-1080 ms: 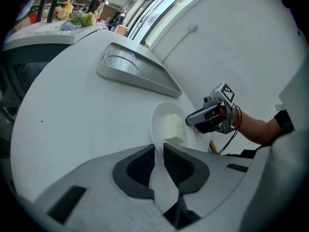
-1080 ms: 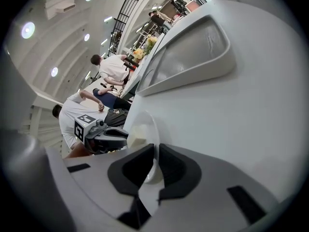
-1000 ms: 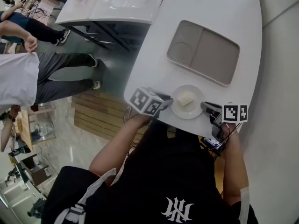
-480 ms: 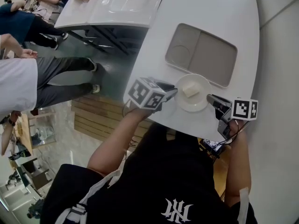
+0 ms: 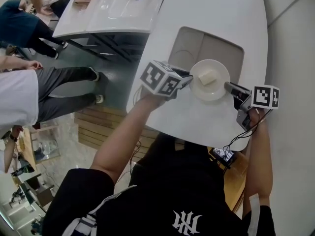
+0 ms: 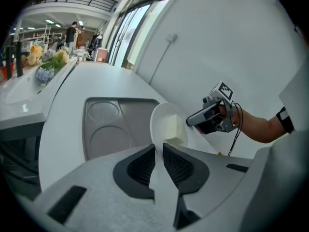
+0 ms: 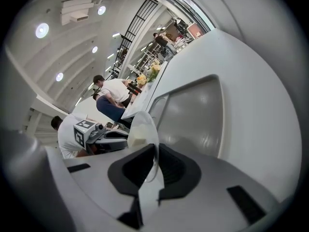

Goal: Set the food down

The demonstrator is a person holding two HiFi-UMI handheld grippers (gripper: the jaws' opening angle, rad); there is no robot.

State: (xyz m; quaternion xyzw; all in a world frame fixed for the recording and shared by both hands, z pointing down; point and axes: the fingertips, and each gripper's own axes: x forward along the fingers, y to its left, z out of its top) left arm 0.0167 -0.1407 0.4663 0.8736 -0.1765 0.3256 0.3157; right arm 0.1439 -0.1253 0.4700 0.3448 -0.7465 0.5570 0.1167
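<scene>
A round white plate point(image 5: 216, 87) carries a pale cream block of food point(image 5: 207, 76). It hangs between both grippers above the near edge of the grey two-part tray point(image 5: 197, 43) on the white table point(image 5: 197, 122). My left gripper point(image 5: 189, 78) is shut on the plate's left rim, and my right gripper point(image 5: 229, 86) is shut on its right rim. In the left gripper view the plate point(image 6: 161, 120) stands edge-on between the jaws, the food point(image 6: 174, 129) on it and the right gripper point(image 6: 212, 117) beyond. The right gripper view shows the plate point(image 7: 143, 124) pinched, with the left gripper point(image 7: 104, 134) behind it.
A second white counter point(image 5: 108, 9) stands at the upper left across a dark gap. People point(image 5: 19, 92) stand on the floor at the left. A white wall point(image 5: 295, 58) runs along the table's right side. A small device point(image 5: 222, 155) hangs on a cable below the right gripper.
Both grippers have carried the plate with the food up and away from the table's near edge. It now hangs over the tray's near rim.
</scene>
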